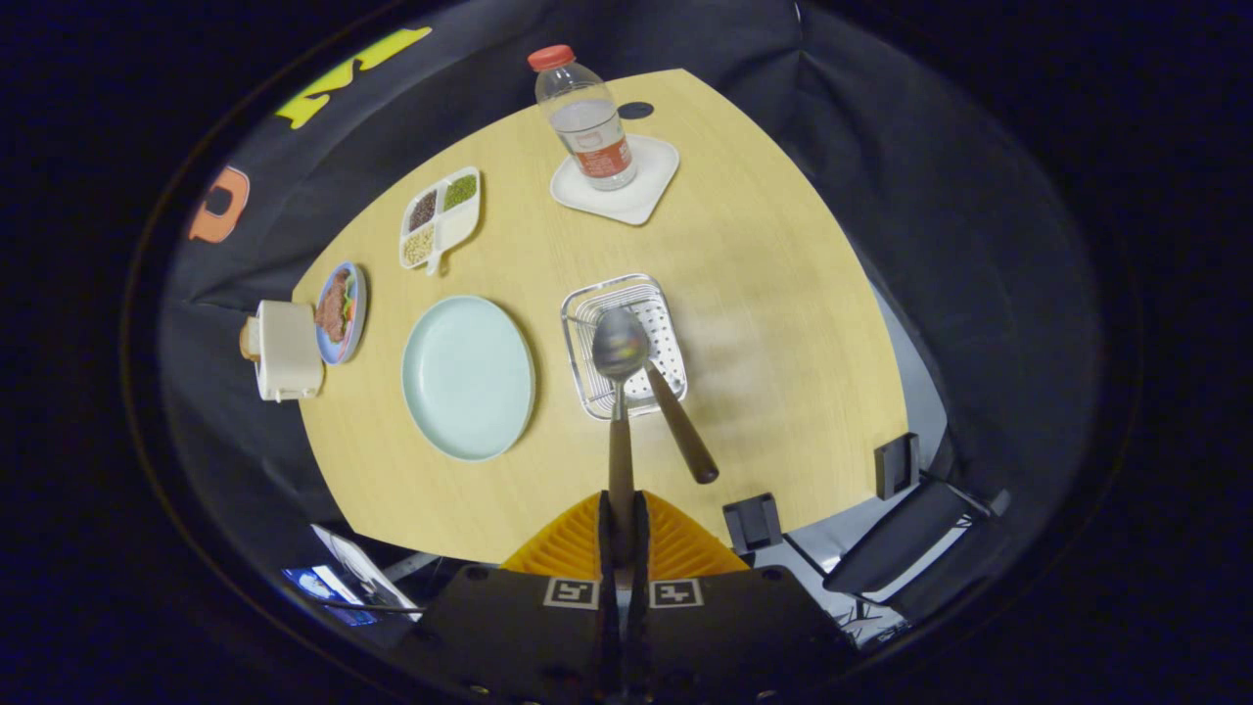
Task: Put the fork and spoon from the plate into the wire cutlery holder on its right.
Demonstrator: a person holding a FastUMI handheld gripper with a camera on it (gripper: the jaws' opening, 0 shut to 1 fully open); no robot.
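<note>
Claw: my claw is clamped on the spoon handle.
Spoon: its bowl hangs over the wire holder, ahead of my fingers.
Fork: handle leans out of the holder.
Plate: left of holder.

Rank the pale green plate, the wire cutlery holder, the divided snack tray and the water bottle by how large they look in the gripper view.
1. pale green plate, clearly largest.
2. wire cutlery holder.
3. and 4. water bottle and divided snack tray: they look alike and lie farther off, so I leave them unranked.

The gripper is shut on the spoon.
</note>
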